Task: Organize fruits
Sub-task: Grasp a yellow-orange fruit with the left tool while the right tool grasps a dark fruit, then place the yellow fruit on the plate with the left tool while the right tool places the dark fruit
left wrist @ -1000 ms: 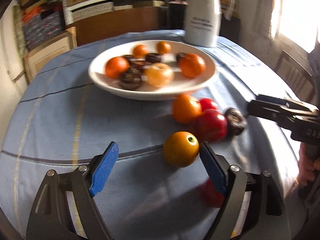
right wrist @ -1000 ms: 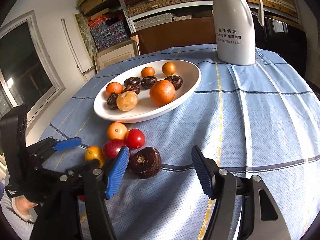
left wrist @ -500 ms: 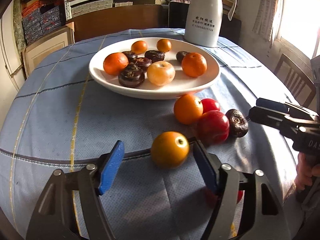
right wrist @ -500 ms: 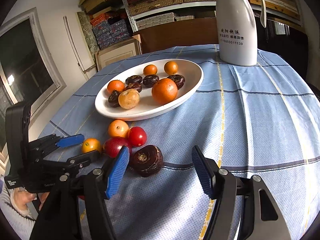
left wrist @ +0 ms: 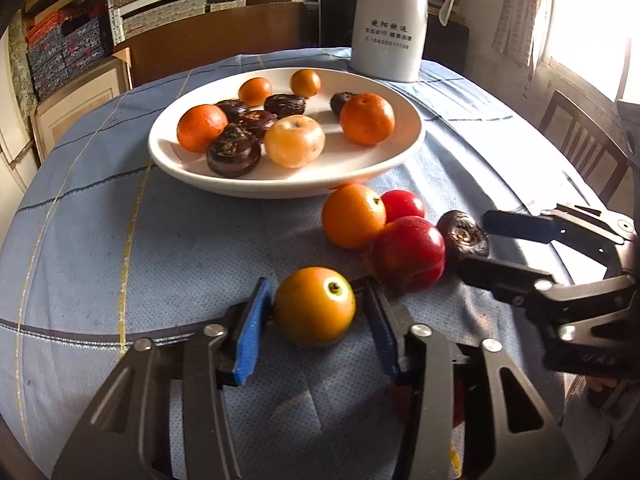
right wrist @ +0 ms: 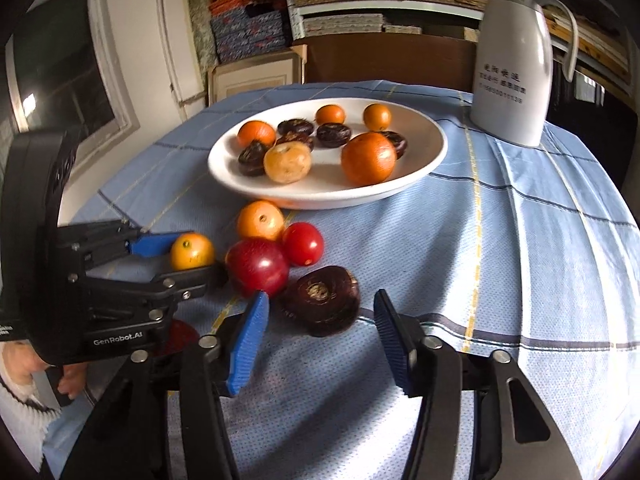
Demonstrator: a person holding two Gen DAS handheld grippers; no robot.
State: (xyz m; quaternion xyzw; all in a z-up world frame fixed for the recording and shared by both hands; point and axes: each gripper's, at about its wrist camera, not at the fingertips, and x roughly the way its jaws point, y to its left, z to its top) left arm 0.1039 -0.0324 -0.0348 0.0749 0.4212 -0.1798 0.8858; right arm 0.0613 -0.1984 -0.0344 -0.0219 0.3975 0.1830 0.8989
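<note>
Left claw [left wrist: 314, 310]: pinching the yellow-orange fruit [left wrist: 315, 306] — both blue pads contact its sides, and the fruit sits on the blue checked cloth of the worktop [left wrist: 120, 248]. The right-wrist view confirms this; the same fruit [right wrist: 192, 251] lies between the left claw's fingers there.

Right claw [right wrist: 320, 338]: spread, holding nothing. The dark brown fruit [right wrist: 322, 300] lies between and just ahead of its fingertips, closer to the left pad; contact with the pads cannot be determined.

Loose fruit on the cloth, relative to the right claw:
- Large red fruit [right wrist: 257, 266] — ahead and left, just beside the dark brown fruit.
- Small red fruit [right wrist: 303, 243] — ahead, beyond the large red fruit and touching it.
- Orange fruit [right wrist: 261, 220] — farther ahead, near the rim of the white plate [right wrist: 424, 164].

The plate lies well ahead of both claws and carries orange, pale and dark fruits. A white jug [right wrist: 516, 64] stands beyond the plate, ahead and right of the right claw.
</note>
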